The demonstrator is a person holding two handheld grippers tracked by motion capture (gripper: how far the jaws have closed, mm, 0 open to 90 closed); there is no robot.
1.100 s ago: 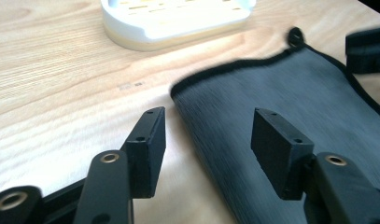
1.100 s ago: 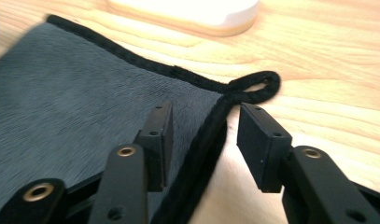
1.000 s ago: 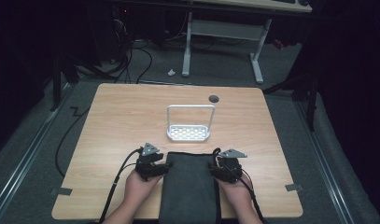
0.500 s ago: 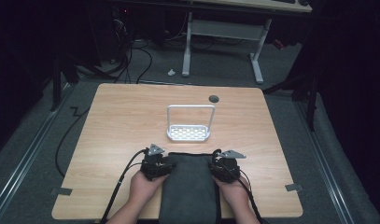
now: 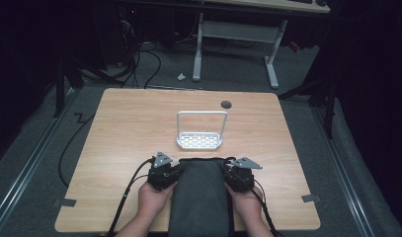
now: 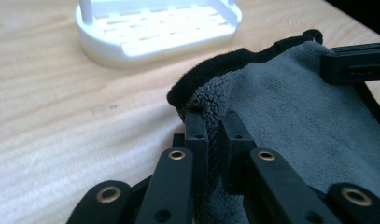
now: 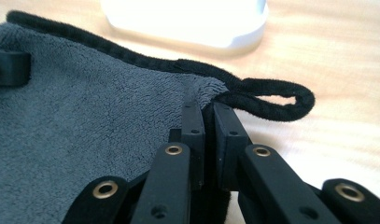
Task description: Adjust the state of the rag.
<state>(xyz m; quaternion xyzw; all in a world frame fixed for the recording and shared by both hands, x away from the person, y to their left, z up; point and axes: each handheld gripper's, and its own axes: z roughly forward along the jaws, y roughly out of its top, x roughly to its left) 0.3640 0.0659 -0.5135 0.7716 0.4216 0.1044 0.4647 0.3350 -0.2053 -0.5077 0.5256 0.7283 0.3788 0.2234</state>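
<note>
A dark grey towel (image 5: pixel 198 197) with black edging lies at the table's near edge, between two hands. My left gripper (image 5: pixel 164 174) is shut on the towel's far left corner; the left gripper view has the grey cloth (image 6: pixel 290 121) pinched between its black jaws (image 6: pixel 214 126). My right gripper (image 5: pixel 238 175) is shut on the far right corner, and in the right gripper view the towel (image 7: pixel 85 116) is pinched just beside its black hanging loop (image 7: pixel 271 98). The far hem is stretched between both grippers.
A white slotted tray with a wire handle (image 5: pixel 200 139) stands just beyond the towel, mid-table. A dark round hole (image 5: pixel 226 104) marks the wooden tabletop (image 5: pixel 129 128) near its far edge. Cables trail from both grippers toward the near edge.
The towel's far hem and both grippers have shifted slightly toward the near edge. The left gripper has closed in toward the towel's corner.
</note>
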